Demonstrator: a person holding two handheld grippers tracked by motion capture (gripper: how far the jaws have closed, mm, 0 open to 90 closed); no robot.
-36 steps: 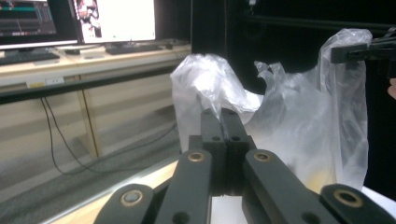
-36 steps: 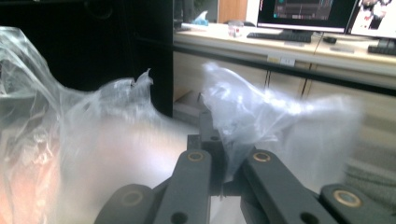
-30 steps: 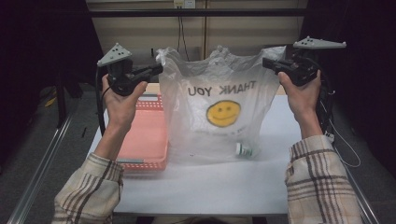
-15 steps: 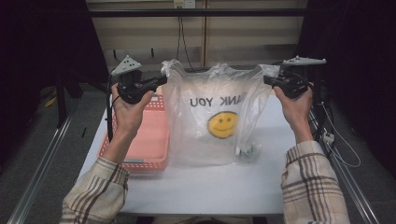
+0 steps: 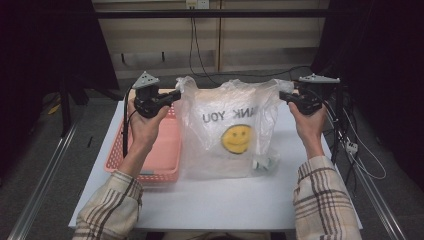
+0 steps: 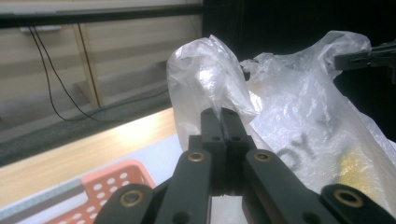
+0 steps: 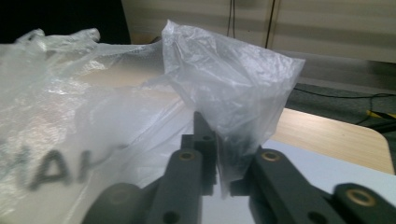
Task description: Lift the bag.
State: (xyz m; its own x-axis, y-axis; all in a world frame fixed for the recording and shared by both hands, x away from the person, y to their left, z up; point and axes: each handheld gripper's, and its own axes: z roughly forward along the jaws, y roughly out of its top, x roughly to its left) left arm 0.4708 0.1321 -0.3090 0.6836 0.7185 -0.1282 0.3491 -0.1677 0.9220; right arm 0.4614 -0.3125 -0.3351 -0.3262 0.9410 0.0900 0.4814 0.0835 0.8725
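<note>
A person at a white table (image 5: 215, 200) held a translucent plastic bag (image 5: 230, 135) upright between two hand-held grippers, its bottom resting on the tabletop near the middle. The left gripper (image 5: 175, 94) pinched the bag's left handle; the left gripper view showed its jaws pressed together on a tuft of film (image 6: 210, 84), a detail too small to make out from above. The right gripper (image 5: 283, 96) pinched the opposite handle, and the right gripper view showed plastic (image 7: 233, 79) clamped between its jaws and draped over one of them. The high view alone gave the layout: a yellow smiley face (image 5: 236, 138) and mirrored lettering on the bag, a small pale item (image 5: 264, 163) inside its lower right corner, and a pink perforated basket (image 5: 160, 150) just beside the bag on the left, its side touching or nearly touching the film. The basket sat close to the table's left edge. Bare tabletop lay open in front of the bag, towards the person, and a narrower strip ran along the right edge.
</note>
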